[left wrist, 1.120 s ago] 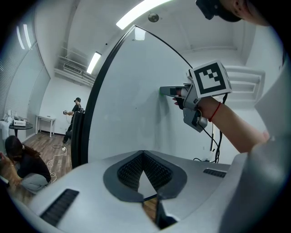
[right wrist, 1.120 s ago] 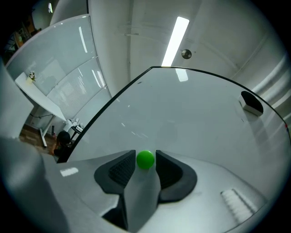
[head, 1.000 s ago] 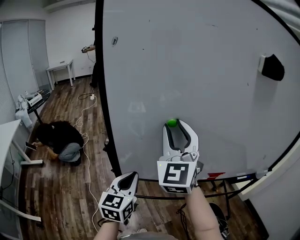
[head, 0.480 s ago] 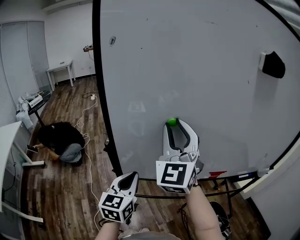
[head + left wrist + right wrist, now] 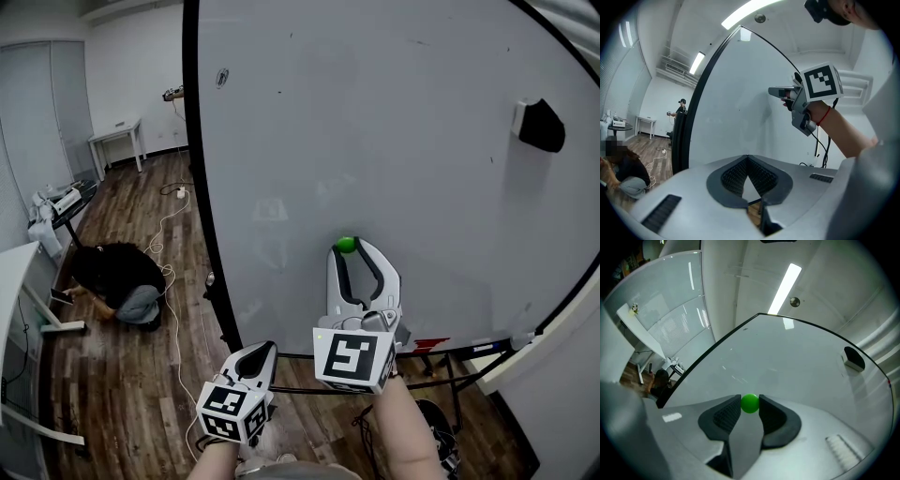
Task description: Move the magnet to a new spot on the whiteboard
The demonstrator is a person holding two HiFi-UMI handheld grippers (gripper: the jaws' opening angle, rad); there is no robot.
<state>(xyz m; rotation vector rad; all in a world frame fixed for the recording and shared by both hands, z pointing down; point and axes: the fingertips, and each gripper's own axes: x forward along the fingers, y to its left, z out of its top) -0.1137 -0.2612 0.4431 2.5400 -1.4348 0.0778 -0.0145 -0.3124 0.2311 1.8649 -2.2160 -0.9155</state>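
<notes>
1. A big whiteboard [image 5: 394, 122] with a black rim fills the space ahead of both grippers.
2. The right gripper [image 5: 351, 248] is raised with its tips at the board. Its two dark pads press on either side of the magnet [image 5: 346, 245], gripping it.
3. The left gripper [image 5: 266, 349] hangs lower, down and to the left of the right one. Its jaws are closed together with nothing between them.
4. A black block [image 5: 541, 127] sits on the board, far up and right of the right gripper.
5. The magnet is a small, smooth, bright green ball, at the right gripper's very tips, against the board.
6. Only the right gripper view shows both pads touching the ball. Only the left gripper view shows the right gripper side-on, with a red band [image 5: 824, 115] at the wrist.
</notes>
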